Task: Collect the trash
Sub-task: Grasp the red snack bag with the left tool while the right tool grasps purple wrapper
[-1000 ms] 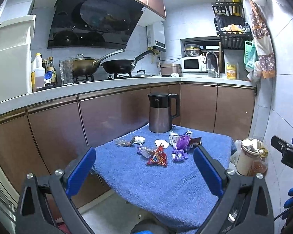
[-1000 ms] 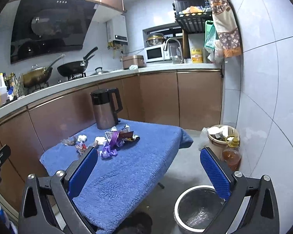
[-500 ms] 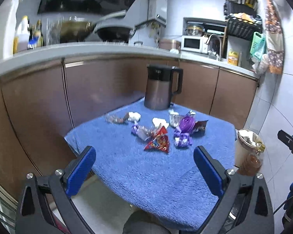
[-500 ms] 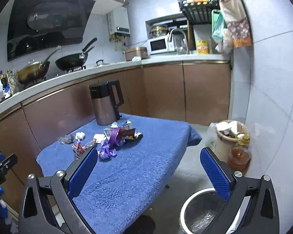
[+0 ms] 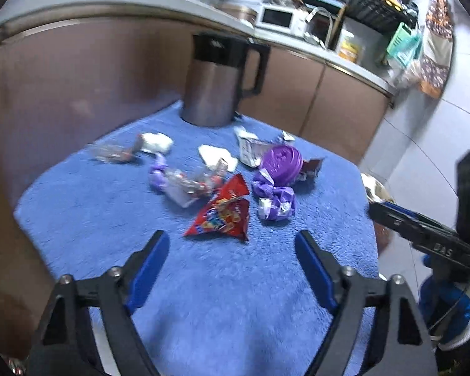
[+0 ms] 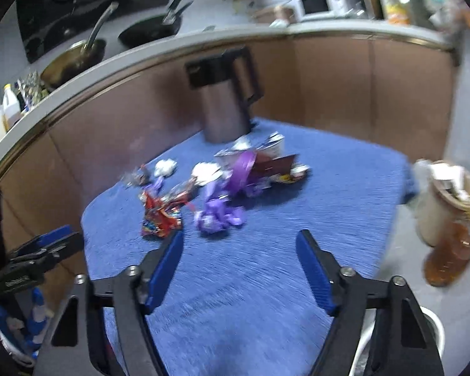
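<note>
Nearest each camera, the left gripper (image 5: 232,244) and right gripper (image 6: 239,244) hang above the blue-towelled worktop (image 5: 222,297), fingers (image 5: 147,269) closing with nothing between them. Just beyond the left gripper lies a red snack bag (image 5: 224,214), then purple wrappers (image 5: 274,202), a purple lid (image 5: 282,161) and white scraps. Farthest stands a steel kettle (image 5: 217,84).

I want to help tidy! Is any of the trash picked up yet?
Not yet. All the trash still lies on the blue cloth: the red packet, purple wrappers, purple lid and white scraps. The left gripper and right gripper are empty, jaws closing above the cloth. Everything is left to collect.
</note>
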